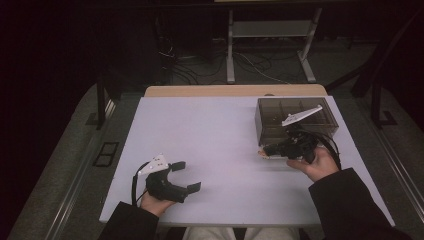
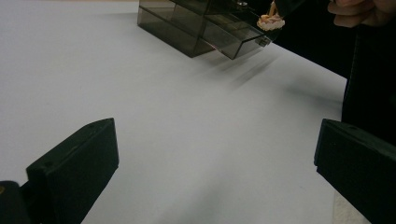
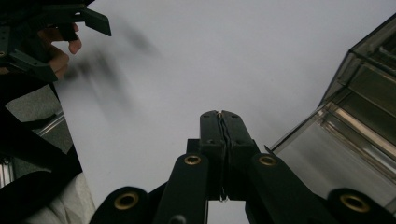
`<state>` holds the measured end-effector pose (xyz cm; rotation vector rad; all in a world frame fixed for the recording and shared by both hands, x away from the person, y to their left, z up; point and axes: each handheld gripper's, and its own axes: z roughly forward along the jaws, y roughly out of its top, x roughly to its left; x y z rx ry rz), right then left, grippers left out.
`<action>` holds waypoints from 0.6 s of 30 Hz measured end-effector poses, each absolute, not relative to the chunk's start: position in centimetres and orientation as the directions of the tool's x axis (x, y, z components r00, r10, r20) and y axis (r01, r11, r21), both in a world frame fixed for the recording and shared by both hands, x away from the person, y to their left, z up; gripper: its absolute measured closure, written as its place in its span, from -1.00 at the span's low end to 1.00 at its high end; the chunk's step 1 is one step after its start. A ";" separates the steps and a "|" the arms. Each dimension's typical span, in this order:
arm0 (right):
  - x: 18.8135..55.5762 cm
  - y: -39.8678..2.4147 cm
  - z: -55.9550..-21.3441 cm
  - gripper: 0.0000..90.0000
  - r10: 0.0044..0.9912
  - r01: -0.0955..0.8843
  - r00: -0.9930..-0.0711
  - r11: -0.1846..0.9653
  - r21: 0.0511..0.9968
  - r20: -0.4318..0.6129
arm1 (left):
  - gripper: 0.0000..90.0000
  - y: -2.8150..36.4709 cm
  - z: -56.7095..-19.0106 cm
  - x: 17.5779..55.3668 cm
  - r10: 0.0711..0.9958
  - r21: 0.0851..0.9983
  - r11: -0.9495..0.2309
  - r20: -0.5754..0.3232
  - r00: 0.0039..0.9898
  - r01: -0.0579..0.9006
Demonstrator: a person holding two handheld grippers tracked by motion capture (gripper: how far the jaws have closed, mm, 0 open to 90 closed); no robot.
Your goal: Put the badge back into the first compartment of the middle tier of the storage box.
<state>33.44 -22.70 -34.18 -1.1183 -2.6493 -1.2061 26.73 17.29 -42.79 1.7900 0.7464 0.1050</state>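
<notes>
The right gripper point(image 1: 267, 149) pinches a small pale thing point(image 2: 270, 22) just beside the dark plastic box point(image 1: 295, 120), maybe to put it inside. The left gripper point(image 1: 187, 176) rests wide open and empty near the worktop's point(image 1: 220, 135) front edge, waiting.

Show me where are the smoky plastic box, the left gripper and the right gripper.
smoky plastic box point(image 1: 320, 111): high view, on its far right rim.
left gripper point(image 1: 186, 175): high view, midway between its open jaws.
right gripper point(image 3: 220, 114): right gripper view, at the closed jaw tips.
</notes>
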 end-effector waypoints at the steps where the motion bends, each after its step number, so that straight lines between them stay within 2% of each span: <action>1: 33.5 -22.8 -34.1 0.95 0.601 0.619 -0.742 0.443 0.649 0.297 | -1.00 17.3 -42.8 26.7 0.533 0.886 -0.160 -0.293 0.794 0.434; 18: 34.5 -24.6 -33.8 0.95 0.634 0.639 -0.711 0.401 0.657 0.305 | -1.00 17.3 -42.8 26.7 0.534 0.887 -0.159 -0.291 0.794 0.433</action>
